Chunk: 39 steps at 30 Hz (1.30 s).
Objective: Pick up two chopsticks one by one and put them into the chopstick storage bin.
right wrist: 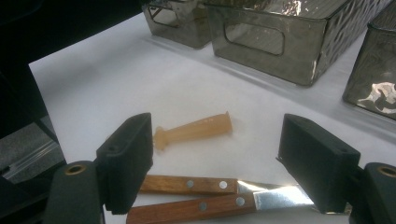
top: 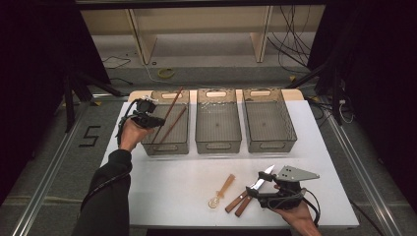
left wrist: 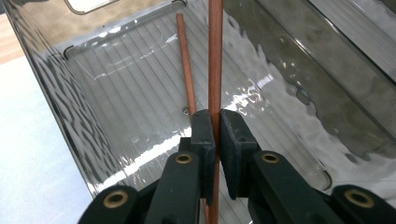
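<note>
My left gripper (top: 158, 120) (left wrist: 217, 122) is over the left bin (top: 166, 148) (left wrist: 74, 116), shut on a brown chopstick (top: 171, 107) (left wrist: 215, 65) that tilts up toward the bin's far end. A second chopstick (top: 176, 123) (left wrist: 186, 70) lies on the bin's floor beside it. At the front right, my right gripper (top: 256, 186) (right wrist: 222, 161) stands open over two wooden-handled knives (top: 245, 195) (right wrist: 191, 185) lying side by side on the white table. Nothing is between its pads. An amber plastic spoon (top: 222, 191) (right wrist: 198, 129) lies just left of the knives.
Two more smoked plastic bins, the middle (top: 218, 145) and the right (top: 270, 145), stand in a row with the left one across the back of the white table (top: 162, 187). The person's sleeve (top: 105, 191) comes in at the lower left.
</note>
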Tool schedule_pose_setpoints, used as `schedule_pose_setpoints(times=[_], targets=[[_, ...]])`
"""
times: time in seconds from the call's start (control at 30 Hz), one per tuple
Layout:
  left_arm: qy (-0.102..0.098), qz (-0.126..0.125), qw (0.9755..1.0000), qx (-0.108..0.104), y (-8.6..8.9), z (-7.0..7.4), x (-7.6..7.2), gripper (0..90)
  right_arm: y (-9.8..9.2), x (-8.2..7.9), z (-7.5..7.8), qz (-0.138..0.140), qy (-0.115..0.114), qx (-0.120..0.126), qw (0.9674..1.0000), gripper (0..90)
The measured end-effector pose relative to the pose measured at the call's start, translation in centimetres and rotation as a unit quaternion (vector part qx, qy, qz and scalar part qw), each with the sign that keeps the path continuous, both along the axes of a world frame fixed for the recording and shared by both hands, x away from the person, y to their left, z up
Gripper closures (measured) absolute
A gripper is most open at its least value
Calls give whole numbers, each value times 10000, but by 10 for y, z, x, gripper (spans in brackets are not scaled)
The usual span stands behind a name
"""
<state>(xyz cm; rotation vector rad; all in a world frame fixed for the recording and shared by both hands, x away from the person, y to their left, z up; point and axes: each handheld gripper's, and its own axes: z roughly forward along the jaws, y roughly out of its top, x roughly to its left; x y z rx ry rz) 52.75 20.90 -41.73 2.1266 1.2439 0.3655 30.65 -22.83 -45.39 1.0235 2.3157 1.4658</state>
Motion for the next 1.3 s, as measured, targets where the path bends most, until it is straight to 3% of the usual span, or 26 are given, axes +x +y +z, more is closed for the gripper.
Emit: schedule_pose_setpoints(times=[0.27,0.47,0.6,0.83,1.13,1.3], targets=[[94,151,9998,7,2,-8,1,820,0,0,0,-4,4,1,10000,272],[51,278,9995,-121,5,-5,-3,651,0,0,0,-9,3,1,10000,272],[-55,229,9993,-302,3,5,-14,548,0,0,0,-15,3,-3,10000,272],[-213,-66,9979,-612,-7,21,-45,440,0,-1,0,-2,-11,-7,10000,272],[-270,-362,9962,-743,-28,23,-78,338,-1,-1,1,-24,-38,-16,10000,272],[-315,-525,9960,-645,-40,24,-89,308,-2,-1,1,-48,-56,-10,10000,272]])
